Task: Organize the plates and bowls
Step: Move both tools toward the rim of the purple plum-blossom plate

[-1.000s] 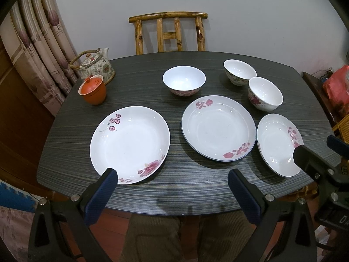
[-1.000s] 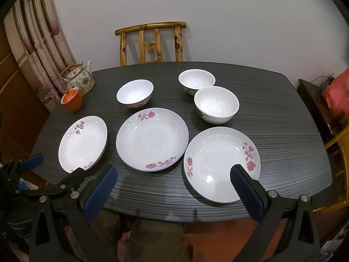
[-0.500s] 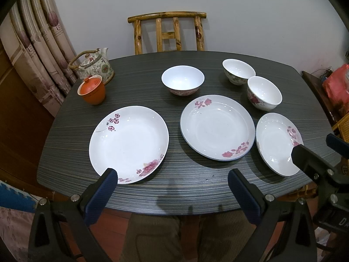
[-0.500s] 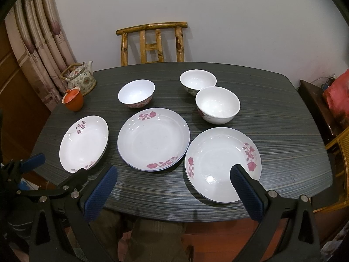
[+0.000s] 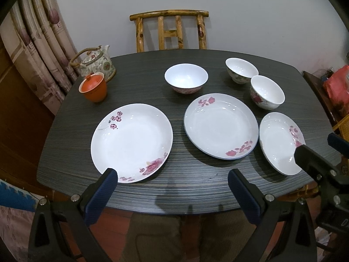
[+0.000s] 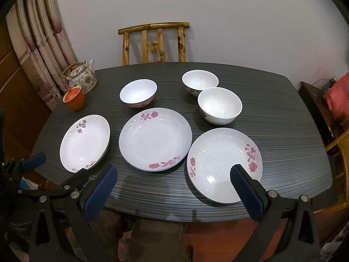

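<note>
Left tongs and right tongs, both spread wide and empty, above the worktop's near edge, touching no plates.

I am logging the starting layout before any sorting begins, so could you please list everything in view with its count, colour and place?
Plates: three, white with pink flowers, in a row along the near half of the table.
Bowls: three, white, behind the plates; two close together at the right, one left of centre.
Teapot: one, flowered, far left corner.
Lidded cup: one, orange, in front of the teapot.
Table: one, dark striped.
Chair: one, wooden, behind the table.
Curtain: one, beige patterned, left.
Bag: one, red, far right.
Left gripper: black with blue pads, open, over the near edge.
Right gripper: same, open.
Person's legs: brown trousers, below the table.
</note>
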Motion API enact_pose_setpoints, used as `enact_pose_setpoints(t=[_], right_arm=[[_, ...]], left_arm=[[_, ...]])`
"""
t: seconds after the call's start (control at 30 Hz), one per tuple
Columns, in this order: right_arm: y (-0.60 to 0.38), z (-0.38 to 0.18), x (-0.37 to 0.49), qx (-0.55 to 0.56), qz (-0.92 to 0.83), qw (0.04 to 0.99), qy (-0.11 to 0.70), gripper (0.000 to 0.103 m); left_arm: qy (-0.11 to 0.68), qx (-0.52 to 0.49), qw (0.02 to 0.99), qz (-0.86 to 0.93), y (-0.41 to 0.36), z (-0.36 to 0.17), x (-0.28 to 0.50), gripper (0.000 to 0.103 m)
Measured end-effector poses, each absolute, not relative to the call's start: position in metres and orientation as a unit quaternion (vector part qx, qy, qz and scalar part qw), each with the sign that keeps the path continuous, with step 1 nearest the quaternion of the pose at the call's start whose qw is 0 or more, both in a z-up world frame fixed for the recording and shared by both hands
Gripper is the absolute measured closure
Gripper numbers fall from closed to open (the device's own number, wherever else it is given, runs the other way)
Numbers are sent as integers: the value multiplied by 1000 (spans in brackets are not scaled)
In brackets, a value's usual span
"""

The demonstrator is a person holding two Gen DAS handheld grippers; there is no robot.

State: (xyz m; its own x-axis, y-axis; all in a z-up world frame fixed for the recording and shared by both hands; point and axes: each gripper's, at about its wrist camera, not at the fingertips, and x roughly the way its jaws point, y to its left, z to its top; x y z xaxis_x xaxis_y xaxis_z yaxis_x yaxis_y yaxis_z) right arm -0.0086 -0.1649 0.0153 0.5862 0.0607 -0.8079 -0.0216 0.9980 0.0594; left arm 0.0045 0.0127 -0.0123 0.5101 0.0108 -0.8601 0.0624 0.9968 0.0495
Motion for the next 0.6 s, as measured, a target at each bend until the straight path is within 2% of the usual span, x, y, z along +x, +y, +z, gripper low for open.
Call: enact_pose_setpoints(t=[0.3,0.37,0.53,0.6], right_arm=[[-153,10,-4,13,36,888,459,1],[-151,10,-4,15,42,887,460,4],[-140,4,3,15,61,880,471,23],[-133,1,7,17,74,876,477,26]], left_arm=[[500,7,866,5,57,-15,16,0],[501,0,865,14,68,-15,18,0],[497,-7,867,36,97,-14,21,0],[496,-11,867,40,105,-13,22,0]])
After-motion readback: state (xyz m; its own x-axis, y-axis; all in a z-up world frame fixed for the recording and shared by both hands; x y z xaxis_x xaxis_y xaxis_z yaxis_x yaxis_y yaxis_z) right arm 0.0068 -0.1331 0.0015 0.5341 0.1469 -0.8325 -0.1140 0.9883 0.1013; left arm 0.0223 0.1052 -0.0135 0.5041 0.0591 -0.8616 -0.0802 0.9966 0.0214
